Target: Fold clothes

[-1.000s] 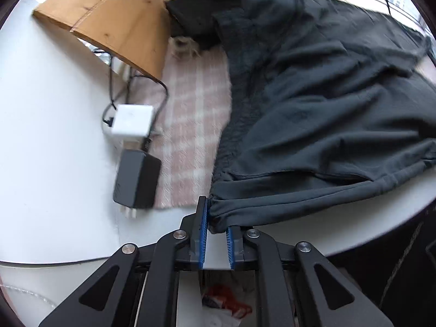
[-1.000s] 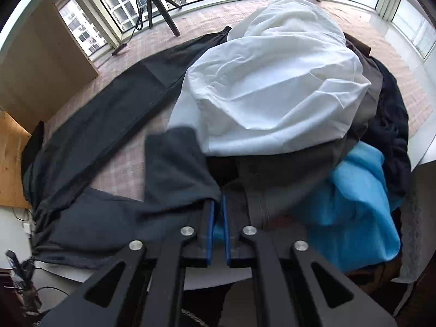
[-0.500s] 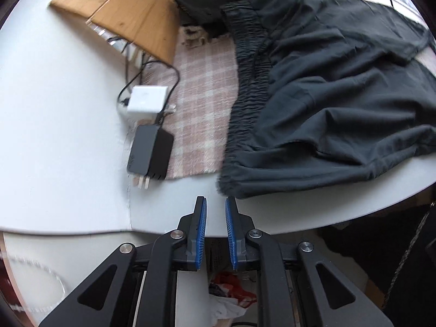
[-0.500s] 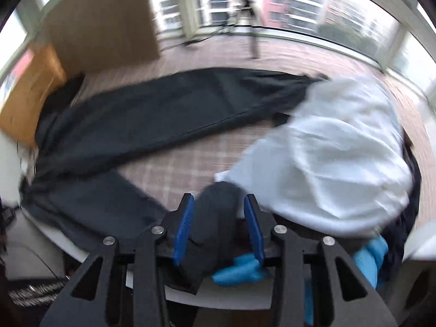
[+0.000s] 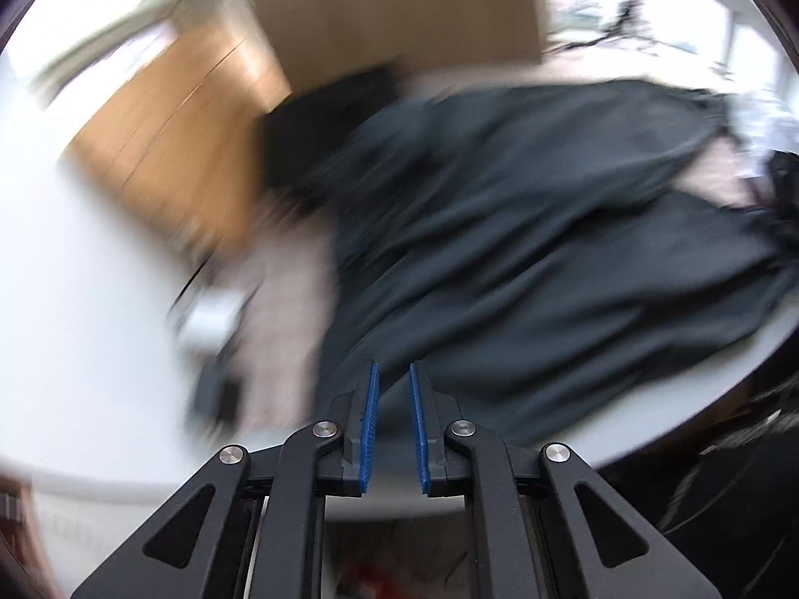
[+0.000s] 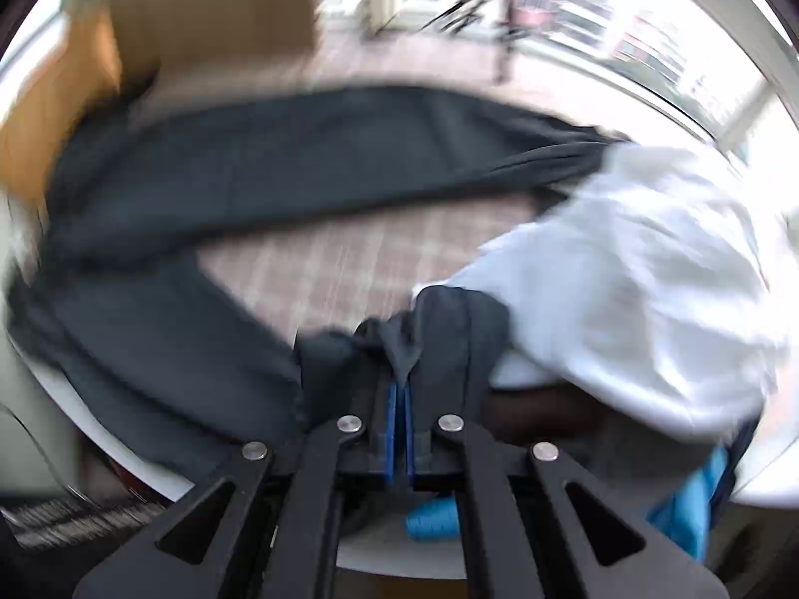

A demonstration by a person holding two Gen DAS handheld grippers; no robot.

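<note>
Jaws of the right gripper point(image 6: 399, 389) clamp a fold of dark trousers point(image 6: 249, 169); the left gripper point(image 5: 393, 379) hovers over them, jaws apart.

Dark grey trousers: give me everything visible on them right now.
The dark grey trousers look like soft, matte fabric, wrinkled, spread across the checked cloth on the white table. One leg runs toward the white garment; the end of the nearer leg is bunched and pinched in the shut right hand-held gripper. The open left hand-held gripper hovers over the other end, contact unclear. Both views are motion-blurred.
</note>
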